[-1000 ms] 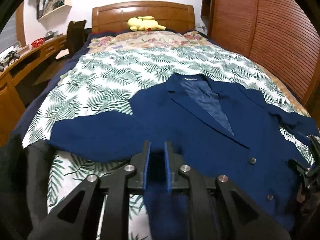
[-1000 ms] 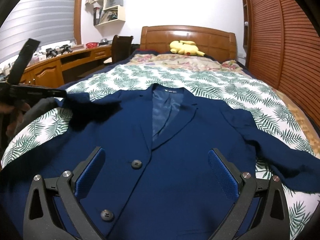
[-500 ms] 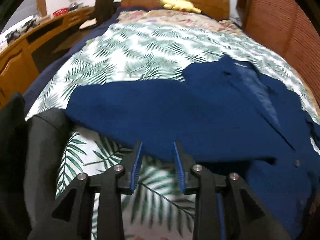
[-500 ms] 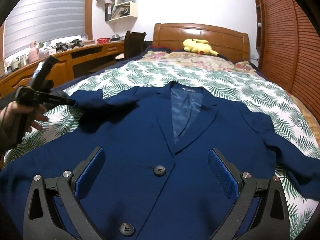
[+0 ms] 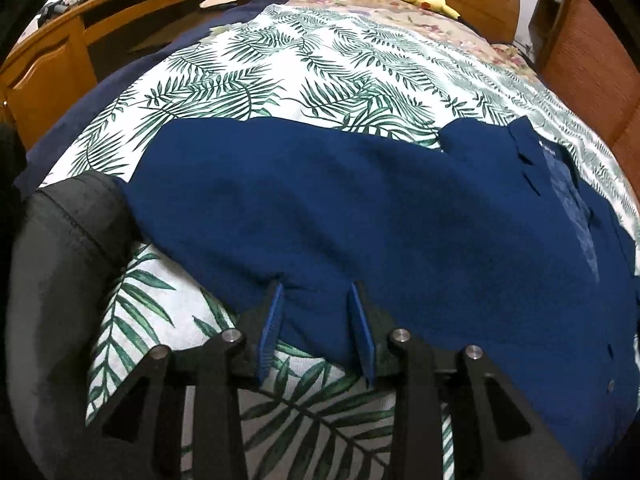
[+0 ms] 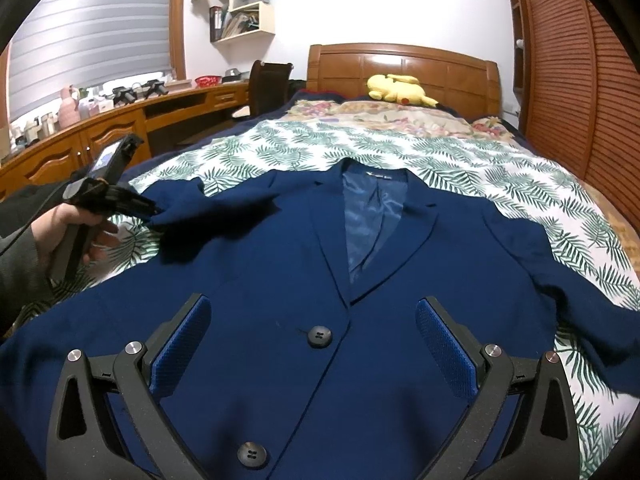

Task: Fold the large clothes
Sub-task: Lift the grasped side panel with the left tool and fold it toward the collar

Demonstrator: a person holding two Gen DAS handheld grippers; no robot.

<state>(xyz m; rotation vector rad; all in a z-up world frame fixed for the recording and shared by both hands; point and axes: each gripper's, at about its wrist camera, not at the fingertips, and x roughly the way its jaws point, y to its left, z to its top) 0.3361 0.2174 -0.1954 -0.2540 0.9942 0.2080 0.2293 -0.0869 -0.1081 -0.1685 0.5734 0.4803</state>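
Observation:
A navy blazer [image 6: 280, 280] lies face up on the leaf-print bedspread [image 5: 300, 60], collar toward the headboard. Its left sleeve [image 5: 280, 200] stretches out sideways. My left gripper [image 5: 316, 316] points down at that sleeve's near edge. Its jaws are opening, and the cloth edge lies between the blue pads [image 5: 272, 320] without being pinched. From the right wrist view, a hand holds the left gripper [image 6: 154, 211] at the sleeve's end. My right gripper [image 6: 316, 344] hovers wide open over the buttoned front, holding nothing. The other sleeve [image 6: 560, 280] lies rumpled at the right.
A yellow plush toy [image 6: 396, 88] rests by the wooden headboard [image 6: 400, 64]. A desk [image 6: 120, 132] and a chair [image 6: 268, 84] stand left of the bed, and slatted wardrobe doors [image 6: 580, 80] to the right. Dark grey cloth [image 5: 60, 260] sits at the bed's near left edge.
My left gripper went down and left along the sleeve, and its jaws parted from nearly shut on blue cloth. The sleeve now lies spread out. The right gripper stayed put, open.

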